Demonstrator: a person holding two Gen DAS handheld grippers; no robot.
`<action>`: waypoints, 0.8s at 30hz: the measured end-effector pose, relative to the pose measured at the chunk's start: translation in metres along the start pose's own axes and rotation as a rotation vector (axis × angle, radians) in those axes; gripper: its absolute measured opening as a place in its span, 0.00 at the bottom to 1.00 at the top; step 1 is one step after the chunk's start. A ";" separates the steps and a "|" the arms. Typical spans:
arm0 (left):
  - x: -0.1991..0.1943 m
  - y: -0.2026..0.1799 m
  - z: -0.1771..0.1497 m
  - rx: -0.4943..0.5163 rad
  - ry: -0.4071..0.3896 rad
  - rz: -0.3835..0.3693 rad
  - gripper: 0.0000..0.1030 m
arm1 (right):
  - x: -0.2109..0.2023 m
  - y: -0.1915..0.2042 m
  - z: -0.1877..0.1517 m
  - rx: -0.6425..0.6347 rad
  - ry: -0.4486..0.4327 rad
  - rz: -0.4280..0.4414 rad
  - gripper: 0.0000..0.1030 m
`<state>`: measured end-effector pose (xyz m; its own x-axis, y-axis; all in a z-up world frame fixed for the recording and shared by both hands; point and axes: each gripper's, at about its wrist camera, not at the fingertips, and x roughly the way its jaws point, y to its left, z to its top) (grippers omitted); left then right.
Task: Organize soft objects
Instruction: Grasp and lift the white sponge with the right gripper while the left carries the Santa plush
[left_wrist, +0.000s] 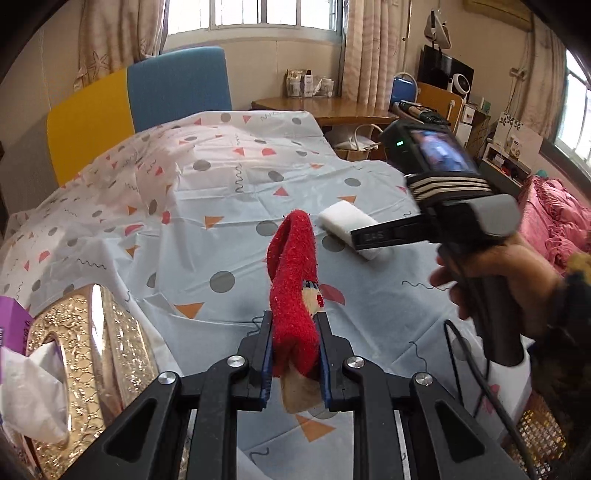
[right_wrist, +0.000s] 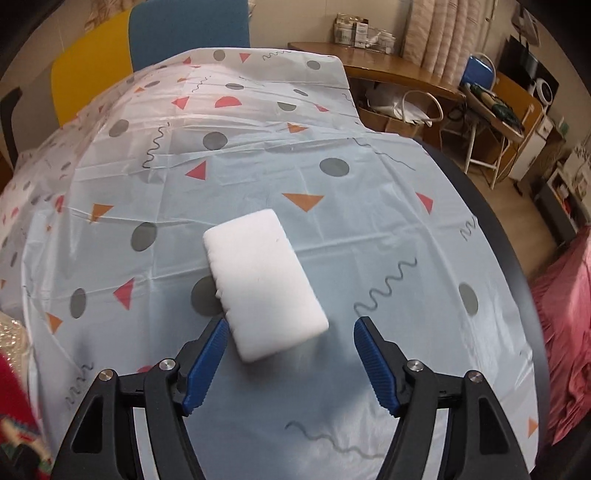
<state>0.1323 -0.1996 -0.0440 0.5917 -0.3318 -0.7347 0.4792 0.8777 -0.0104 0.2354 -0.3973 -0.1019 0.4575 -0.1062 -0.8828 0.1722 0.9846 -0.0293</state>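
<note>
Clamped between the blue pads of the left claw (left_wrist: 294, 354) is a red sock (left_wrist: 294, 291), gripped around its lower part so that its beige toe end hangs below the pads and the fuzzy red leg stands up above them, curling over at the top. This claw is held above the bench (left_wrist: 229, 192), which is covered by a pale cloth printed with grey dots, orange and pink triangles and squiggles.

To the left, close to the camera, sits a gold embossed tissue box (left_wrist: 92, 369) with a white tissue poking out.

Right of the sock, the person's right hand (left_wrist: 495, 280) wraps around the grip of the other tool, fingers curled under it, the tool pointing left and forward across the bench toward a white sponge (left_wrist: 349, 225) lying flat on the cloth.

From the right wrist view, the right claw (right_wrist: 288, 363) stands wide, its two ribbed blue pads well apart. The white sponge (right_wrist: 264, 284) lies diagonally on the cloth with its near corner between the pads; the left pad is just beside its edge, though contact cannot be judged. A blue chair (right_wrist: 188, 26) and a yellow chair (right_wrist: 88, 70) stand behind the bench.
</note>
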 end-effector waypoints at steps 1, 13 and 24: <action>-0.003 0.001 0.000 -0.003 -0.004 -0.003 0.19 | 0.004 0.001 0.003 -0.007 0.006 -0.001 0.70; -0.032 0.005 -0.011 -0.014 -0.031 -0.016 0.19 | 0.015 0.034 -0.010 -0.084 0.025 0.048 0.15; -0.066 0.011 -0.028 -0.016 -0.060 -0.023 0.19 | -0.015 0.044 -0.059 -0.056 0.090 0.201 0.40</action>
<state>0.0800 -0.1586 -0.0149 0.6191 -0.3715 -0.6919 0.4830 0.8748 -0.0376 0.1849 -0.3445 -0.1173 0.3980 0.1028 -0.9116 0.0356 0.9912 0.1274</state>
